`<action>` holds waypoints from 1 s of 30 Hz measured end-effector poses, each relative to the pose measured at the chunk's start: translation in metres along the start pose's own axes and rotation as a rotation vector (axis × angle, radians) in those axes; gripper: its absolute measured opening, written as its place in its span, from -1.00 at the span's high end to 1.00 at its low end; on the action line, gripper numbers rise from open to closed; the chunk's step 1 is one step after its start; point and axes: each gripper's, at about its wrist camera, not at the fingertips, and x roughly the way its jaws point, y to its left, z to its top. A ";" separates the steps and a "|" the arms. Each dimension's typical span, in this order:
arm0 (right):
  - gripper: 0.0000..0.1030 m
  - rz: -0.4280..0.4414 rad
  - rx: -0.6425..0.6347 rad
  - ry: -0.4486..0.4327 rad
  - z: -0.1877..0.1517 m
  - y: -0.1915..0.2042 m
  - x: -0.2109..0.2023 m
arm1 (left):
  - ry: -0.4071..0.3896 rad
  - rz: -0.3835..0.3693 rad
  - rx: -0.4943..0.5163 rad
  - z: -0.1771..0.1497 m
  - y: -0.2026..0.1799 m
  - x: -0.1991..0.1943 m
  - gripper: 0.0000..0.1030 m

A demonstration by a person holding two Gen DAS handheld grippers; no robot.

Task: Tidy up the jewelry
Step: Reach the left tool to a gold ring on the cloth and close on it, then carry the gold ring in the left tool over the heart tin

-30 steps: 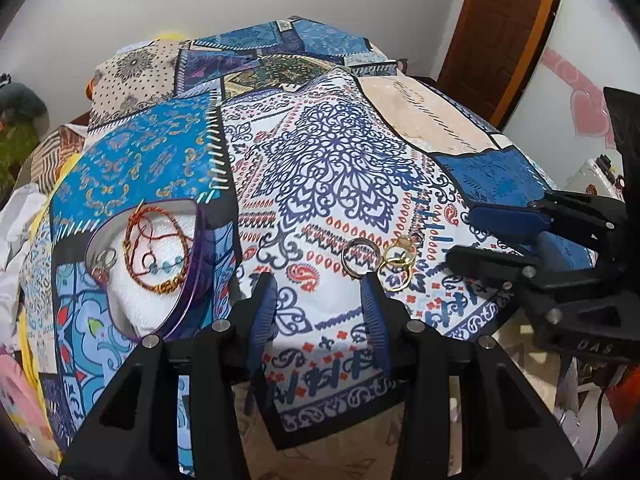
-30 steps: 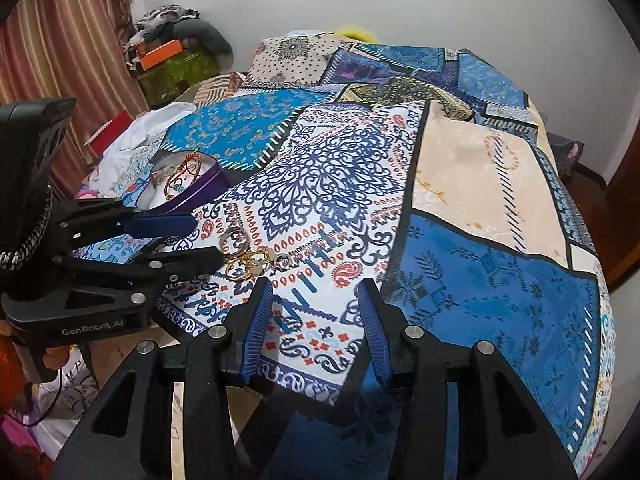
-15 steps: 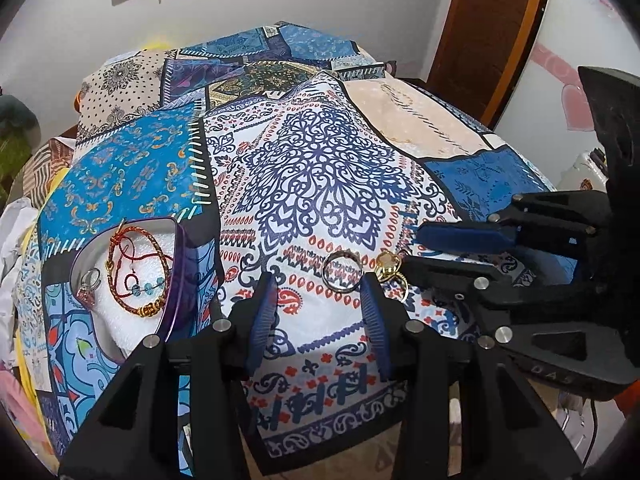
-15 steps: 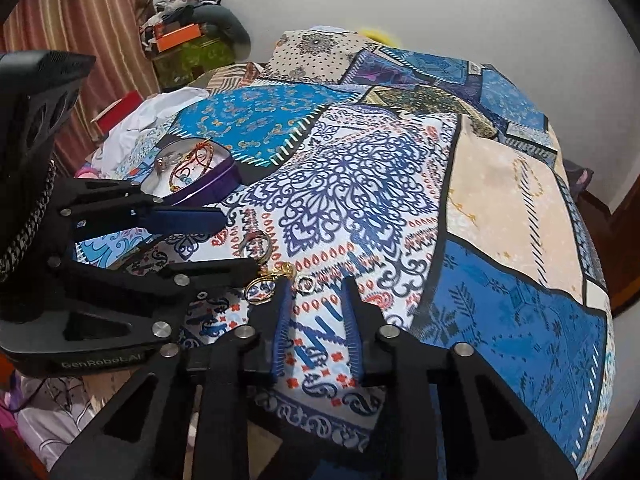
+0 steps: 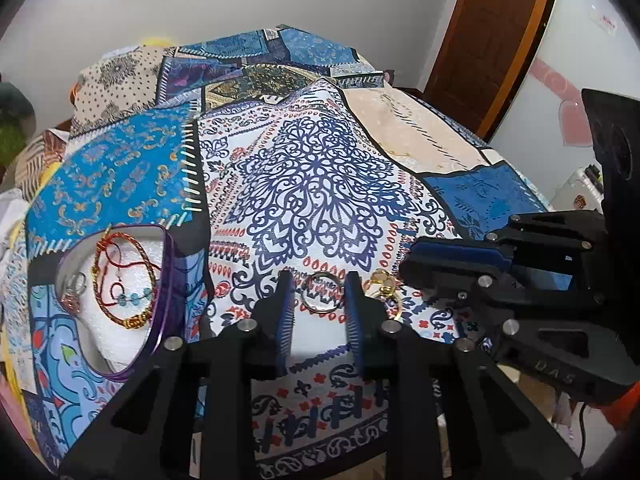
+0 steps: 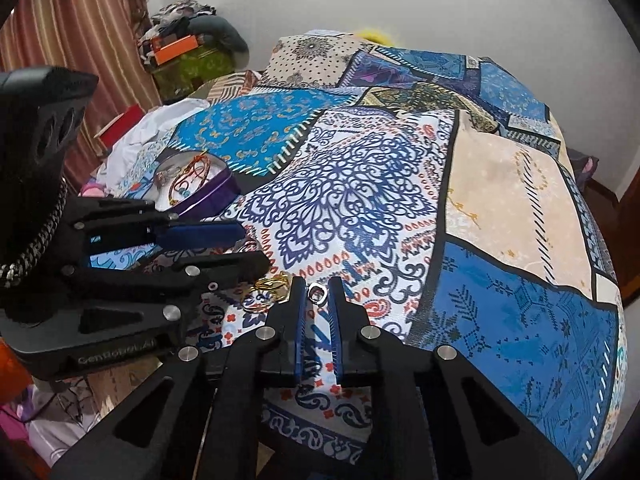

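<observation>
A purple jewelry box (image 5: 160,280) with white padding lies on the patterned bedspread at the left; it holds red-and-gold bracelets (image 5: 124,276) and a silver ring (image 5: 76,284). My left gripper (image 5: 320,292) is open, its fingers on either side of a metal bangle ring (image 5: 322,298) lying on the cloth. Gold rings (image 5: 382,284) lie just right of it. My right gripper (image 6: 318,294) has its jaws narrowed around a small silver ring (image 6: 317,293); contact is unclear. The gold rings also show in the right wrist view (image 6: 272,286), and so does the box (image 6: 208,196).
The bedspread (image 5: 320,184) covers a bed that drops off at the near edge. A brown door (image 5: 492,40) stands at the back right. Clothes and bags (image 6: 188,52) pile up by a striped curtain (image 6: 72,40) at the left.
Both grippers moved forward to the jewelry. The left one now straddles the bangle ring. The right one narrowed its jaws around the small silver ring.
</observation>
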 end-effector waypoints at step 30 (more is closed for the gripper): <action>0.81 -0.003 0.002 -0.192 0.050 0.037 -0.059 | -0.193 0.126 -0.033 0.002 0.018 -0.099 0.60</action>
